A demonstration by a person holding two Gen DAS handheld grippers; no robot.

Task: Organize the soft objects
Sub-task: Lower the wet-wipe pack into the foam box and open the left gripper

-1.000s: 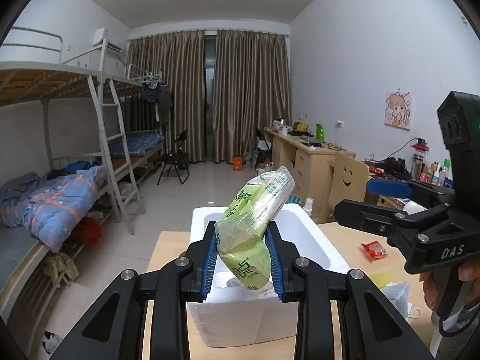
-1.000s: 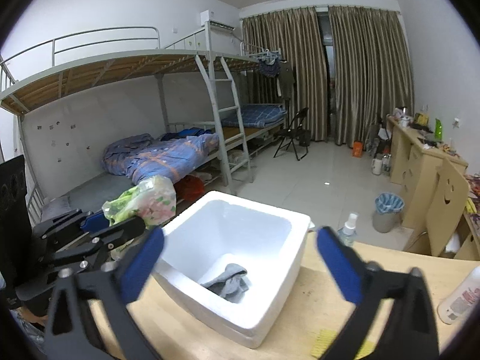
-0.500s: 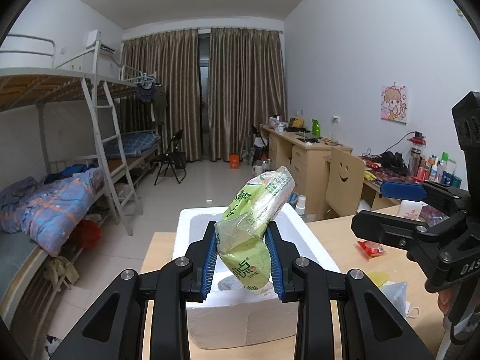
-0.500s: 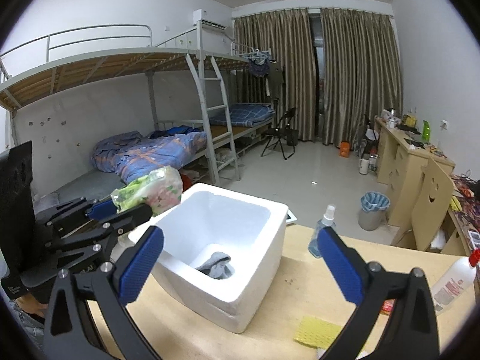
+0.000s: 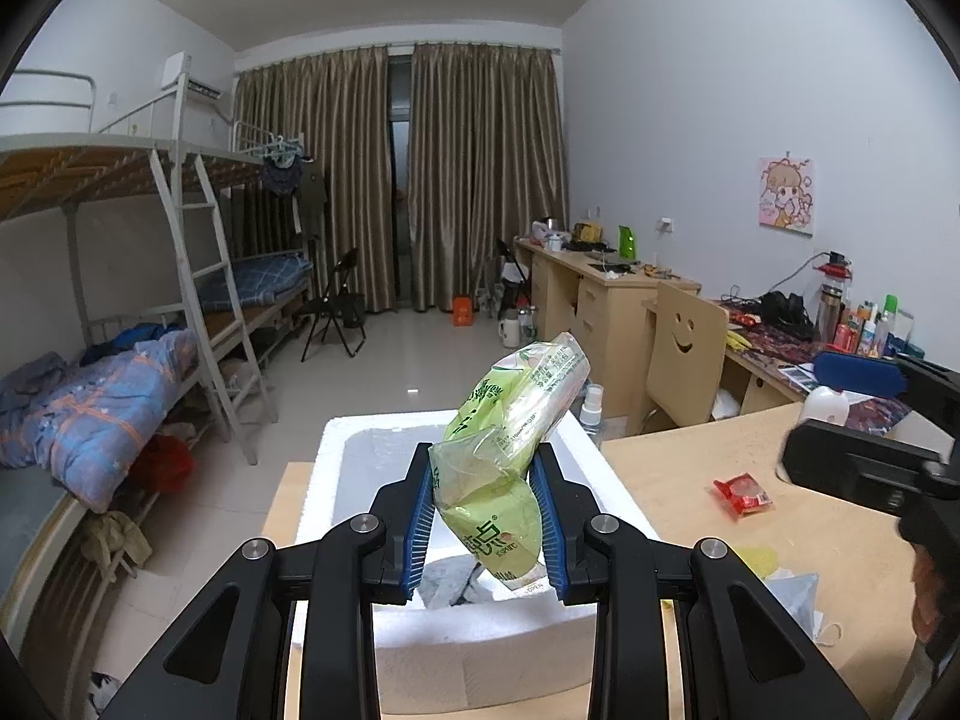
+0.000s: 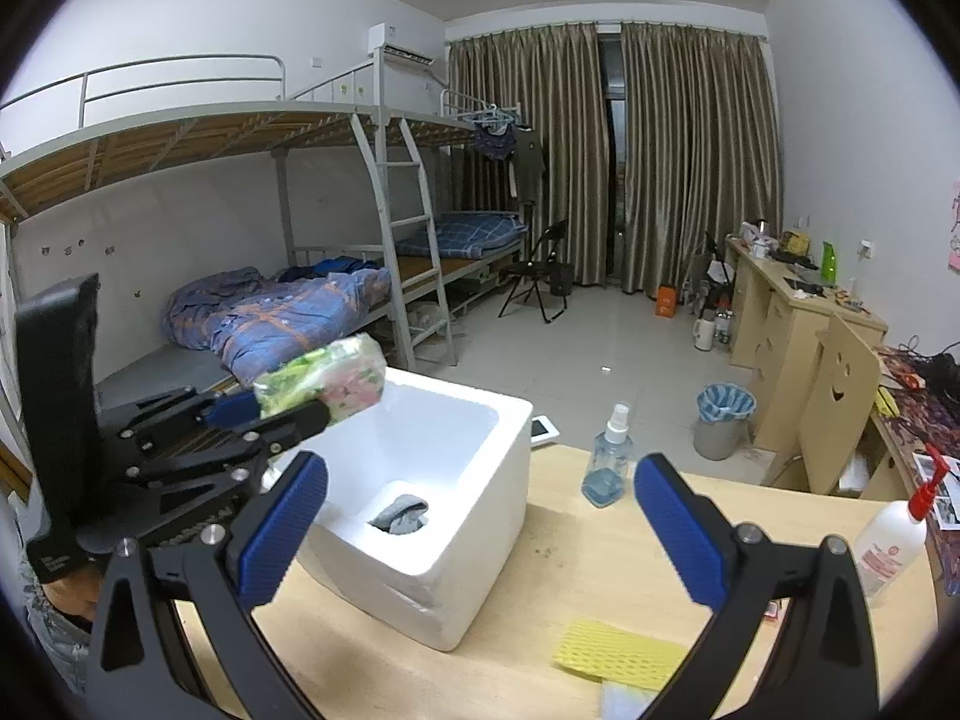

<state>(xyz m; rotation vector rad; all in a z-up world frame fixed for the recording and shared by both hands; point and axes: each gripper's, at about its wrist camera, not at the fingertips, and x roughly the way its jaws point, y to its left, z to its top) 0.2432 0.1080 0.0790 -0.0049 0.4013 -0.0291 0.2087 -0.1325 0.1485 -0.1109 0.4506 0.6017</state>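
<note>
Left gripper [image 5: 486, 519] clamped by both blue pads on a soft green tissue pack [image 5: 510, 456], crinkled plastic wrap, upper end tilted up and rightward above the fingertips. Pack suspended over the open white foam box [image 6: 420, 480]; grey cloth [image 6: 401, 515] lying on the box floor. Right gripper [image 6: 480, 531] spread wide, nothing between its pads, above the wooden table [image 6: 540, 600]. Yellow sponge [image 6: 618, 651] and blue spray bottle [image 6: 609, 459] on the table beside the box.
</note>
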